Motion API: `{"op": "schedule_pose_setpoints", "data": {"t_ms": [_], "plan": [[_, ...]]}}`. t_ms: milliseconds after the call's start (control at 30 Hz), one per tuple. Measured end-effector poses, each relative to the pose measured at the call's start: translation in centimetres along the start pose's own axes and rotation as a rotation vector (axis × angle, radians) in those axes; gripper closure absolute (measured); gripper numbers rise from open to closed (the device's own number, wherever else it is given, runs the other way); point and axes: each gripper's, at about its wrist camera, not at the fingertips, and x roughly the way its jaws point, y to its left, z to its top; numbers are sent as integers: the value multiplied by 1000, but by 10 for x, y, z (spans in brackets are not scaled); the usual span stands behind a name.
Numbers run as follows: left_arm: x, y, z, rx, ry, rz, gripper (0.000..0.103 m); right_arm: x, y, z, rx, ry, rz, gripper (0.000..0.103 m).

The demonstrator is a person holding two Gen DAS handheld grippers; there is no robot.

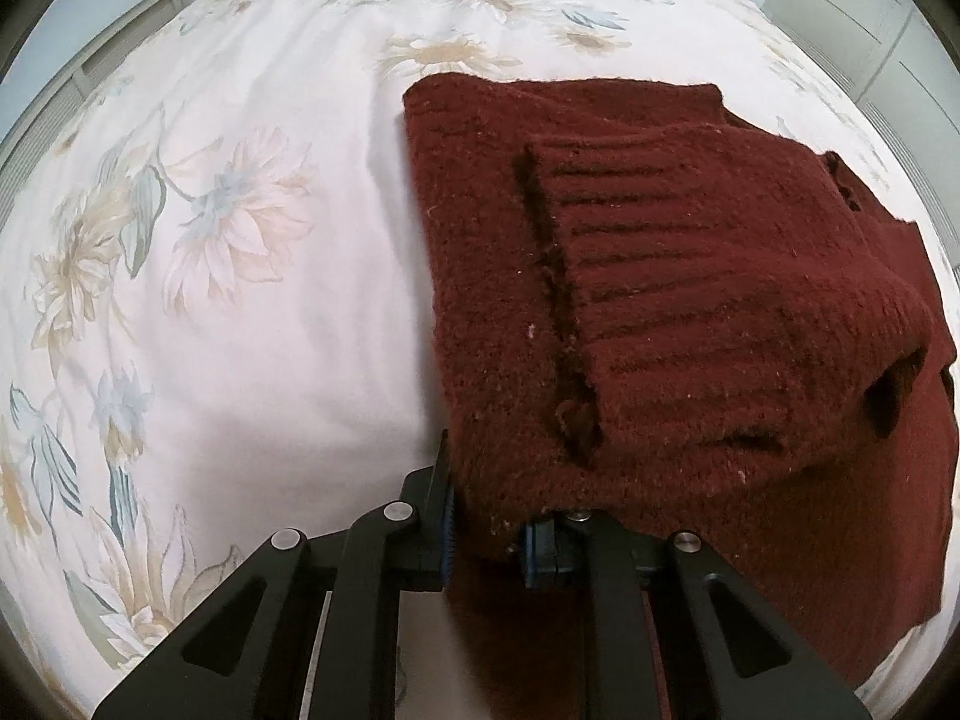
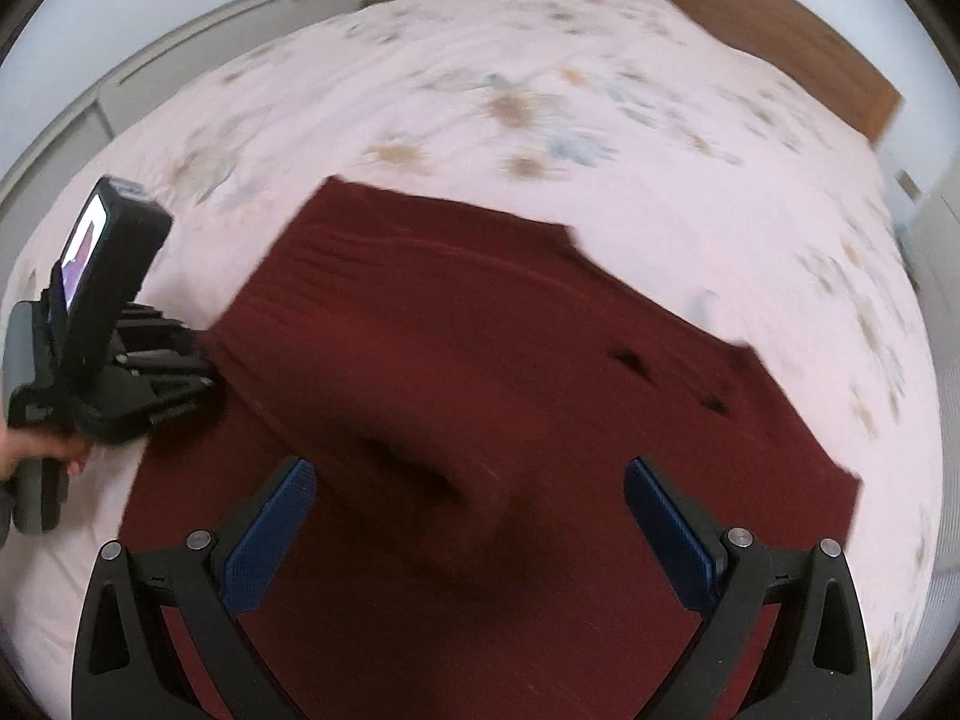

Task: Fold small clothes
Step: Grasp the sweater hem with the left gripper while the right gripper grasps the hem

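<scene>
A dark red knitted sweater (image 1: 690, 312) lies partly folded on the flowered bedspread (image 1: 240, 300), a ribbed sleeve laid across its body. My left gripper (image 1: 486, 531) is shut on the sweater's near left edge, the knit bunched between its blue pads. In the right wrist view the same sweater (image 2: 480, 360) spreads below my right gripper (image 2: 468, 516), whose blue-padded fingers (image 2: 270, 540) stand wide open above the cloth with nothing between them. The left gripper (image 2: 180, 378) shows at that view's left, at the sweater's edge, held by a hand (image 2: 36, 450).
The bedspread (image 2: 540, 90) stretches far on every side of the sweater. A wooden headboard (image 2: 750, 18) runs along the far end. White cabinets (image 1: 870, 18) and a pale wall border the bed.
</scene>
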Motion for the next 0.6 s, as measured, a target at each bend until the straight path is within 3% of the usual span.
{"op": "schedule_pose_setpoints", "data": {"t_ms": [233,333,400,467,500,600], "plan": [[-3,7,1,-3,7,0,88,49,30,26,-98,82,21,1],[-6,16,1,-24,11,-24,87,61,33,27,-103,102,48,9],[-6,16,3,-27,13,-28,87,63,33,26,-81,101,62,22],[-10,19,-3,-20,13,-23,87,57,30,26,-57,71,72,59],[-10,18,-2,-15,14,-19,87,52,26,25,-41,61,75,73],[-11,18,-1,-8,16,-19,87,42,12,24,22,41,106,85]]}}
